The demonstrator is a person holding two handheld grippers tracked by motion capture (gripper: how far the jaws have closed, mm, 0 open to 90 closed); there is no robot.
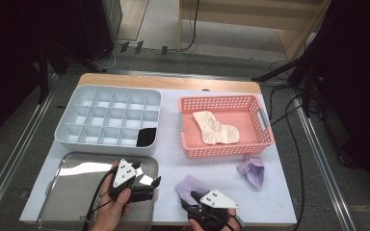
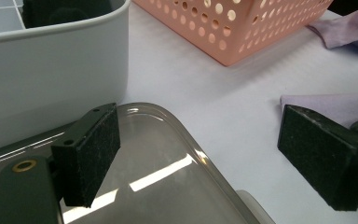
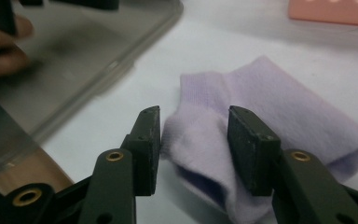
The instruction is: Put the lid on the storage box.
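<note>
A lilac sock (image 1: 191,185) (image 3: 270,107) lies flat on the white mat near the front edge. My right gripper (image 1: 190,201) (image 3: 193,144) is low over it with its jaws on either side of the folded cuff; the fabric bulges loosely between the pads and looks unsqueezed, so the gripper is open. My left gripper (image 1: 153,187) (image 2: 200,158) hovers over the right corner of the metal tray (image 1: 77,192) (image 2: 168,177), jaws wide open and empty. A second lilac sock (image 1: 253,171) (image 2: 354,28) lies crumpled at the right.
A pink basket (image 1: 224,98) (image 2: 233,28) at the back right holds a cream sock (image 1: 217,127). A grey divided box (image 1: 108,91) (image 2: 51,70) at the back left has a black sock (image 1: 147,137) in its front right compartment. The table's front edge is just behind my hands.
</note>
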